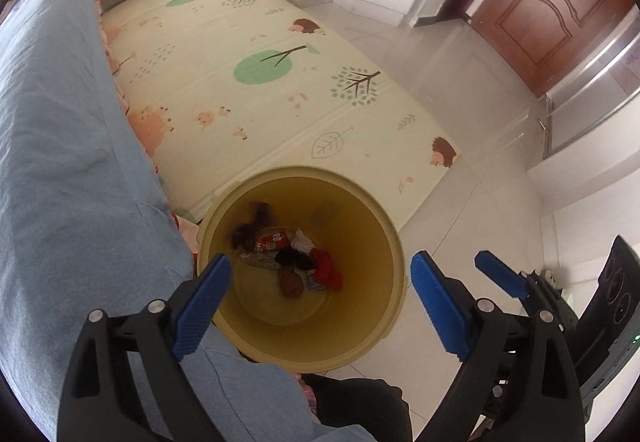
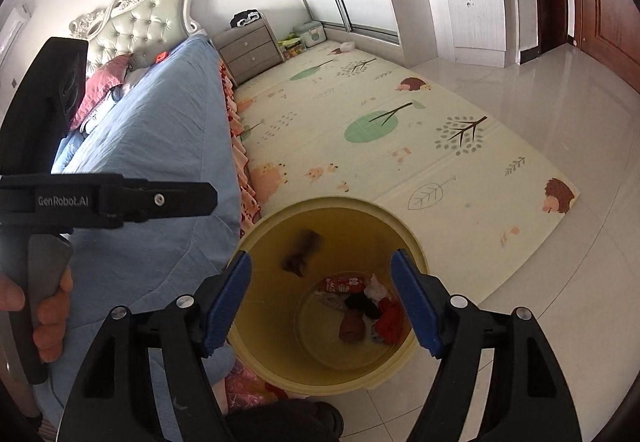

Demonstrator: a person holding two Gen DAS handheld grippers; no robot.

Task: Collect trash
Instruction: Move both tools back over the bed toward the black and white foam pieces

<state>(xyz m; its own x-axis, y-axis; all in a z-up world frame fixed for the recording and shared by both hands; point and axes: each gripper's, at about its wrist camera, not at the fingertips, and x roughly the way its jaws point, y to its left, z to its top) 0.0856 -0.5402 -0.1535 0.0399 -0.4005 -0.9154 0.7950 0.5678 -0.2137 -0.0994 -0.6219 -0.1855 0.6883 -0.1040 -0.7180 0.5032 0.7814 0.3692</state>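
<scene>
Both the left gripper (image 1: 320, 306) and right gripper (image 2: 322, 306) hang above the yellow bin (image 1: 394, 242) beside the bed (image 1: 60, 161), fingers spread wide and empty, trash (image 1: 296, 262) at its bottom; judgement: clear the rim before seeking more.

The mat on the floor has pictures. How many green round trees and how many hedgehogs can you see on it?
Counted on the mat:
Green round trees: 2
Hedgehogs: 2
Total: 4
</scene>
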